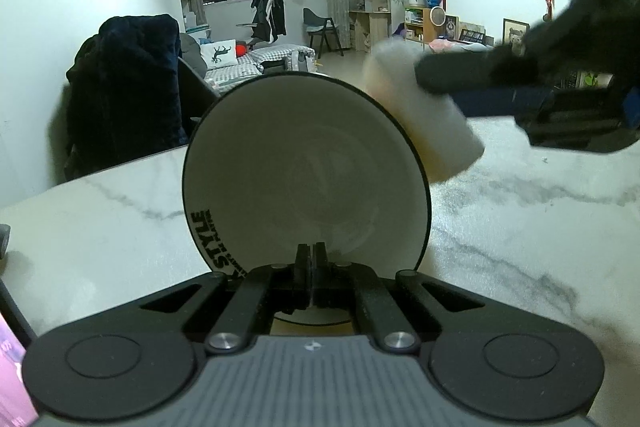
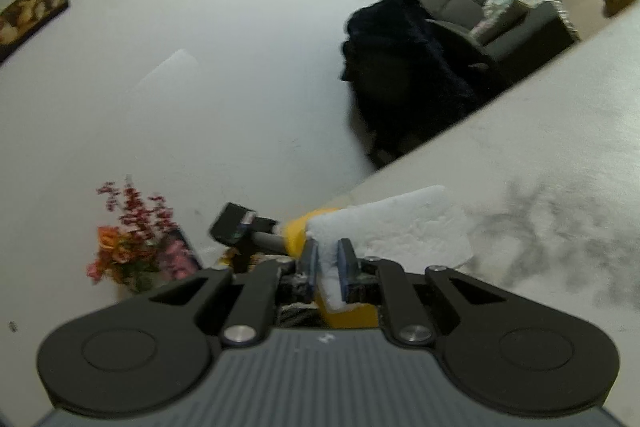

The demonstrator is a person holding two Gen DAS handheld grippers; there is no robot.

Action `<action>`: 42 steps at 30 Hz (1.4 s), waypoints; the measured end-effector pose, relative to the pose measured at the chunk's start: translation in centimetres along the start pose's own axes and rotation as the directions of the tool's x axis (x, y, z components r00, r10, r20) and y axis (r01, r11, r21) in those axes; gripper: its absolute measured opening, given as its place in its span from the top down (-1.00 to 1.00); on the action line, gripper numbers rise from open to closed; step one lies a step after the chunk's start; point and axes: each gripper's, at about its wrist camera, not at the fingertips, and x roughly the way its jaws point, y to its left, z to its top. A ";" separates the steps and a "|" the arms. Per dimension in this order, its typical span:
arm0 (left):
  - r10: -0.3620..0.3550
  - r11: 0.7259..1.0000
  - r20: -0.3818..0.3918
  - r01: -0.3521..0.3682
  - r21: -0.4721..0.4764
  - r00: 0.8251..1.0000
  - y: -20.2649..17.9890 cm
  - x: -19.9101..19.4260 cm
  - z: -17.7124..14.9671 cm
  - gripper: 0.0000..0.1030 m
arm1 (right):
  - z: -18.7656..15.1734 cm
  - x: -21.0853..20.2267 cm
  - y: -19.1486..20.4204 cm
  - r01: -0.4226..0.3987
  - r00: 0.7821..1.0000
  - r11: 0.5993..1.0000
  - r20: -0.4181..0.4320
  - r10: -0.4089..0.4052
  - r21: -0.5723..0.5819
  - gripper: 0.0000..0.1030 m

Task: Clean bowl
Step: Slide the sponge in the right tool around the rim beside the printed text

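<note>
One bowl point(image 1: 304, 183), rim reads "STYLE"; L tongs point(image 1: 310, 259) pinch it.

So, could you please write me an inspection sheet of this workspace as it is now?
Surface: white marble-pattern table with grey veins.
Job's things: white round bowl with black rim, held tilted on edge, "STYLE" printed on it; white-and-yellow sponge, at the bowl's upper right rim, contact unclear.
Clutter: flower bunch and a small dark device near the wall.
Grippers: left gripper shut on the bowl's rim; right gripper shut on the sponge.
Cables: nothing seen.
Surroundings: living room, dark coat on chair, sofa, framed pictures, windows.
</note>
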 end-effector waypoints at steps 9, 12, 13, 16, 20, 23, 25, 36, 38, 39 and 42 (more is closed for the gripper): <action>0.009 1.000 0.000 -0.009 0.009 1.000 -0.1 0.2 0.0 1.00 | -0.5 -0.4 -1.2 0.018 1.000 1.000 0.004 -0.018 0.023 0.78; 0.010 1.000 0.000 -0.010 0.007 1.000 0.0 0.3 -0.1 1.00 | -0.5 -0.5 -1.9 0.043 0.999 0.998 -0.002 -0.043 0.043 0.77; 0.011 1.000 0.000 -0.011 0.007 1.000 0.0 0.4 -0.2 1.00 | -0.5 -0.5 -1.9 0.043 0.999 0.998 -0.002 -0.043 0.047 0.77; 0.011 1.000 -0.003 -0.011 -0.001 1.000 0.1 0.4 -0.4 1.00 | -0.3 -0.4 -0.9 0.022 1.000 0.999 -0.005 -0.022 0.029 0.77; 0.015 1.000 -0.003 -0.015 0.001 1.000 0.0 0.4 -0.3 1.00 | 0.0 -0.1 0.5 -0.013 1.000 1.000 -0.007 0.013 -0.009 0.77; 0.015 1.000 -0.002 -0.015 0.002 1.000 0.0 0.3 -0.4 1.00 | -0.1 0.0 0.3 -0.022 1.000 1.000 -0.008 0.022 -0.003 0.78; 0.014 1.000 -0.002 -0.014 0.003 1.000 -0.1 0.2 -0.4 1.00 | -0.2 -0.2 -0.4 -0.014 1.000 1.000 -0.004 0.014 0.012 0.78; 0.025 0.999 -0.015 -0.025 0.025 1.000 -0.9 0.4 -0.1 1.00 | -0.5 -1.1 -2.1 0.042 0.999 0.998 -0.007 -0.042 0.041 0.77; 0.039 0.998 -0.028 -0.037 0.056 0.999 -1.3 0.6 0.3 1.00 | -0.3 -1.2 -2.0 0.044 0.999 0.998 -0.002 -0.044 0.035 0.77; 0.045 0.997 -0.035 -0.042 0.067 0.998 -1.4 0.6 0.5 1.00 | -0.3 -1.4 -2.1 0.045 0.999 0.998 0.000 -0.045 0.035 0.77; 0.049 0.996 -0.054 -0.045 0.079 0.997 -1.8 0.8 0.9 1.00 | -0.1 -1.7 -2.4 0.054 0.999 0.998 0.005 -0.054 0.038 0.77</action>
